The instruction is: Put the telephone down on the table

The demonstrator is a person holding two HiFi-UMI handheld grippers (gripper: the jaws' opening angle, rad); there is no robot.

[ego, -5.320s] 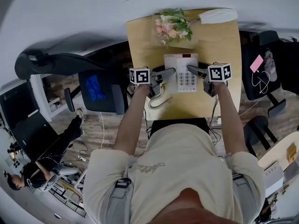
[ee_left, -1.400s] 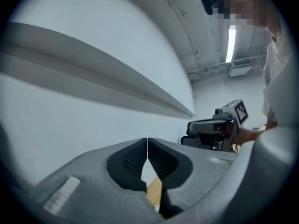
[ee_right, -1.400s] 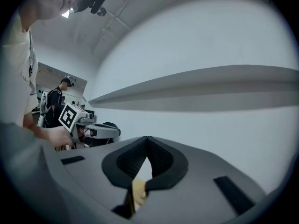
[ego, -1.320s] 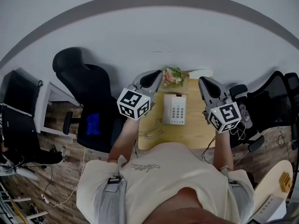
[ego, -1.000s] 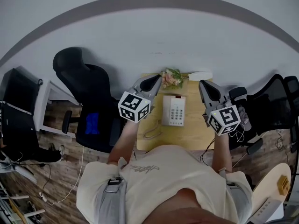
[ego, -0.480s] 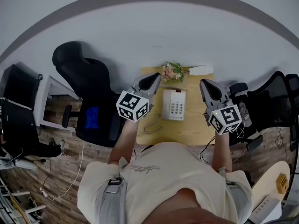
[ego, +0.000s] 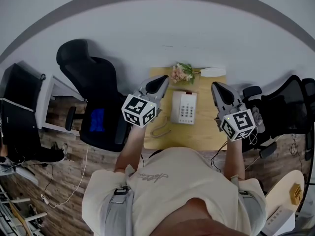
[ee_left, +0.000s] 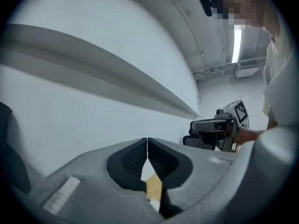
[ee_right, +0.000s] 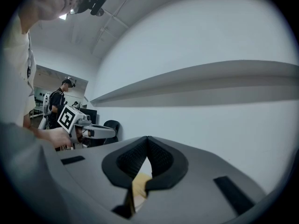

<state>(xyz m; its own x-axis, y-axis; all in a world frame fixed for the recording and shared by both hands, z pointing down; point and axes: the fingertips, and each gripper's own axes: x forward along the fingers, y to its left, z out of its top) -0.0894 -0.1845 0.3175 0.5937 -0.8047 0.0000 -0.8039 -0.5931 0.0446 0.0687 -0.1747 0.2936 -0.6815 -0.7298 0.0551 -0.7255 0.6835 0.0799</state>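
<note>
- The telephone (ego: 184,107) is seen lying flat on the table (ego: 209,136), well below the two raised grippers. The task is judged already done, so the main risk lies in needless further handling.
- The jaws of the left gripper (ego: 162,81) are pressed together with nothing between them. The same is seen of the right gripper (ego: 217,88). Neither is in contact with the telephone.
- If the closed grippers are brought down carelessly, the telephone could be struck and pushed back into the flowers (ego: 181,73) just behind it, and these could be tipped over.
- The coiled cord (ego: 160,130) lies beside the telephone, near the table's left edge. It could be snagged by a descending left gripper, and the telephone could then be dragged toward that edge.
- Whether the handset is properly seated cannot be made out from this height. If it is not, it could be shaken loose by a bump against the table.
- The black chair (ego: 93,97) stands close to the table's left side, so it could be knocked into the table by a careless step.
</note>
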